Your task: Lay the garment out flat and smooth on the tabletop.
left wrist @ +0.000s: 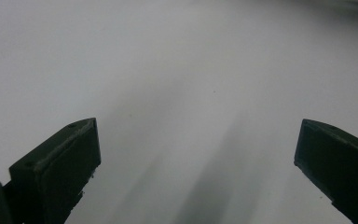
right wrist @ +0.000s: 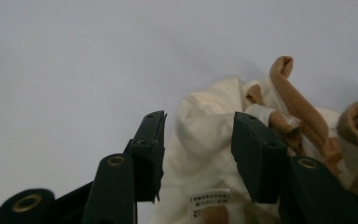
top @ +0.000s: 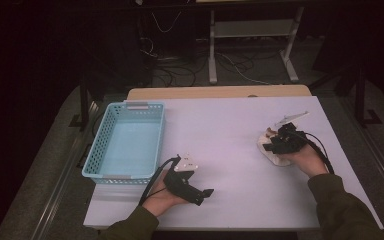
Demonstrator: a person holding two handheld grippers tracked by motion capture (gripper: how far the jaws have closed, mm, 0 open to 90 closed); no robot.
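Observation:
A bundle of cream and tan cloth (top: 276, 159) lies on the right side of the white table (top: 230, 125). My right gripper (top: 270, 146) is low over it, held in a hand that comes from the lower right. In the right gripper view its jaws (right wrist: 198, 116) straddle a fold of the cream cloth (right wrist: 205, 140), with a small gap at the left pad, so it is open. A white label (right wrist: 209, 201) shows on the cloth near the camera. My left gripper (top: 206, 196) lies near the table's front edge, jaws wide open (left wrist: 196, 140) over bare table.
A light blue plastic basket (top: 130, 106) with nothing in it stands at the table's left side. Beyond the far edge are a wooden board, a metal stand's legs and cables on the floor. Bare table lies between the two grippers.

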